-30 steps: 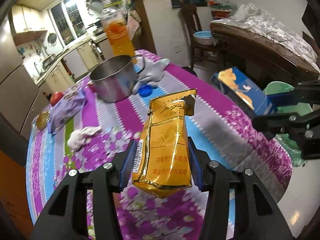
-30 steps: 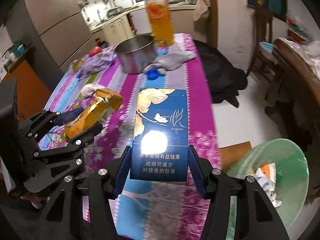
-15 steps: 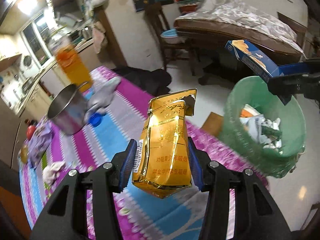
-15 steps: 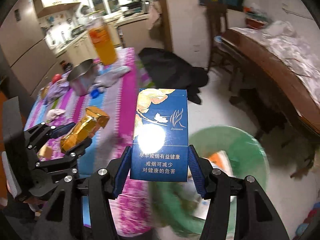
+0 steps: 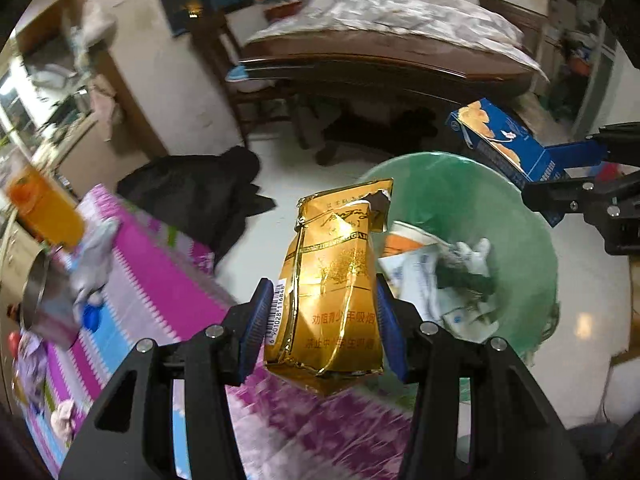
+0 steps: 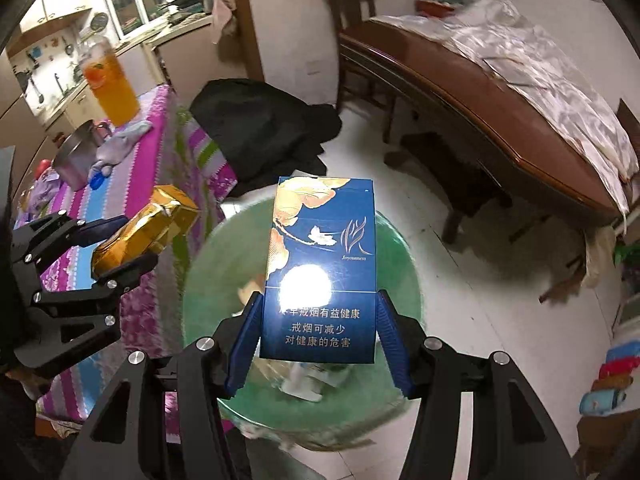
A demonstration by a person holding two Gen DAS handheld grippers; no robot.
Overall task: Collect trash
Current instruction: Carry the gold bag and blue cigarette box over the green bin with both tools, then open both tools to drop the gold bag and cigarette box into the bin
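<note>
The left tongs point(image 5: 322, 322) are clamped partway closed on a crumpled gold cigarette pack point(image 5: 334, 284), the blue pads pressing both of its sides. The pack stands upright between them with its torn top flap bent open, and it hangs over the near edge of a green trash bin point(image 5: 516, 216) that stands on the floor beside the bench point(image 5: 160, 264). The right tongs point(image 6: 318, 340) grip a blue cigarette box point(image 6: 320, 256) by its lower half, again partway closed with a pad flat on each side. This box sits directly above the open mouth of the bin point(image 6: 404, 264), which already holds crumpled paper and wrappers. The bench wears a pink, purple and blue striped cloth and carries a steel pot point(image 6: 74, 158), a grey rag point(image 6: 120, 146) and a tall bottle of orange drink point(image 6: 110, 84). A black garment point(image 6: 264, 128) lies heaped on the floor past the bench end.
</note>
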